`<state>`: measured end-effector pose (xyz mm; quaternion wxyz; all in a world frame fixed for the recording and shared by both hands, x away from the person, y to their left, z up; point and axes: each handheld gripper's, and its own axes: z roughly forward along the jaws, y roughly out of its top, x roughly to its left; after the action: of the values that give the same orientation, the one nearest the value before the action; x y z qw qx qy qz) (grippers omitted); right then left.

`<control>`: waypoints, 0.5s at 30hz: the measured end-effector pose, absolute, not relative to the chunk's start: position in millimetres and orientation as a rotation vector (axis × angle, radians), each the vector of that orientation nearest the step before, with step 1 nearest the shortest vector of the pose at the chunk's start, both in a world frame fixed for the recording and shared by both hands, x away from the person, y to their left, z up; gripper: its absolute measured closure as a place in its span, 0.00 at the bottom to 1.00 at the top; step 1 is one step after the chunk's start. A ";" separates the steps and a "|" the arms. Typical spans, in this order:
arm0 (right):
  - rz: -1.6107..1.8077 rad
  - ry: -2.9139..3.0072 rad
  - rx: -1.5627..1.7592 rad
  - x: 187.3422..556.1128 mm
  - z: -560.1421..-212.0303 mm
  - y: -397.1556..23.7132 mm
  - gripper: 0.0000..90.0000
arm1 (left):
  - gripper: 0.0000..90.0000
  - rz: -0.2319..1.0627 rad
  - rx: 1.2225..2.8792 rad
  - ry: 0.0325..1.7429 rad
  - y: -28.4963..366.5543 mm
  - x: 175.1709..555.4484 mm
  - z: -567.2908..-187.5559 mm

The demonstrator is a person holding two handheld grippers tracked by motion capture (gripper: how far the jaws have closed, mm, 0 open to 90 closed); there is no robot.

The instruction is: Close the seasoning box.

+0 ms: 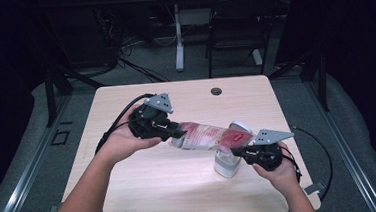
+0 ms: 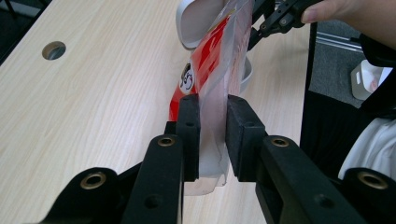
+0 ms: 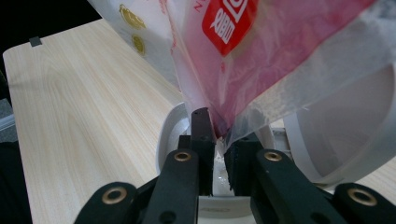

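Note:
A clear plastic bag (image 1: 204, 135) with red print and pinkish contents hangs stretched between both grippers above the light wood table (image 1: 131, 190). My left gripper (image 1: 170, 132) is shut on the bag's left end; in the left gripper view the pads (image 2: 189, 122) pinch the film of the bag (image 2: 211, 70). My right gripper (image 1: 235, 150) is shut on the bag's lower right corner, just over a white container (image 1: 226, 164) with an open lid. In the right gripper view the bag (image 3: 261, 56) droops into the container (image 3: 170, 126) between my pads (image 3: 201, 128).
A round cable hole (image 1: 216, 91) sits near the table's far edge. Black cables (image 1: 117, 123) trail from the left gripper across the table's left side. A chair (image 1: 235, 27) and a desk leg (image 1: 178, 36) stand beyond the table on the grey floor.

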<state>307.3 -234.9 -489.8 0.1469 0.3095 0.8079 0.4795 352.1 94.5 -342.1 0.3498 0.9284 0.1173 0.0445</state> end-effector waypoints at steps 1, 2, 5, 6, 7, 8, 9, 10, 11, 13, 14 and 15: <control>1.380 2.325 0.891 307.3 -489.8 -234.9 0.92 | 0.85 0.121 2.404 0.300 94.2 352.0 -342.0; 1.377 2.326 0.891 307.3 -489.8 -235.1 0.92 | 0.85 0.120 2.405 0.296 94.0 351.9 -341.6; 1.379 2.327 0.894 307.6 -490.5 -235.5 0.92 | 0.85 0.119 2.404 0.295 92.9 351.5 -340.9; 1.379 2.327 0.894 307.6 -490.5 -235.5 0.92 | 0.85 0.118 2.404 0.295 92.7 351.6 -340.6; 1.382 2.327 0.895 307.6 -490.7 -235.7 0.92 | 0.85 0.118 2.403 0.295 92.3 352.1 -340.4; 1.382 2.327 0.895 307.6 -490.7 -235.7 0.92 | 0.85 0.118 2.403 0.295 92.3 352.1 -340.4; 1.383 2.326 0.895 307.4 -490.9 -235.6 0.92 | 0.86 0.118 2.402 0.297 92.2 352.3 -340.4; 1.383 2.326 0.895 307.4 -490.9 -235.6 0.92 | 0.86 0.119 2.404 0.294 92.3 352.7 -340.3; 1.383 2.326 0.895 307.4 -490.9 -235.6 0.92 | 0.86 0.118 2.405 0.292 92.4 352.8 -340.2; 1.384 2.326 0.896 307.3 -490.9 -235.6 0.92 | 0.86 0.119 2.405 0.296 92.3 352.8 -340.2; 1.385 2.326 0.894 307.3 -490.9 -235.5 0.92 | 0.86 0.119 2.405 0.295 92.3 352.8 -340.2; 1.383 2.325 0.894 307.3 -490.9 -235.4 0.92 | 0.86 0.119 2.405 0.296 92.3 352.8 -340.2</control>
<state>307.3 -235.4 -490.9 0.1457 0.3106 0.8072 0.4803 352.8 92.3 -340.2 0.3502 0.9286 0.1142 0.0458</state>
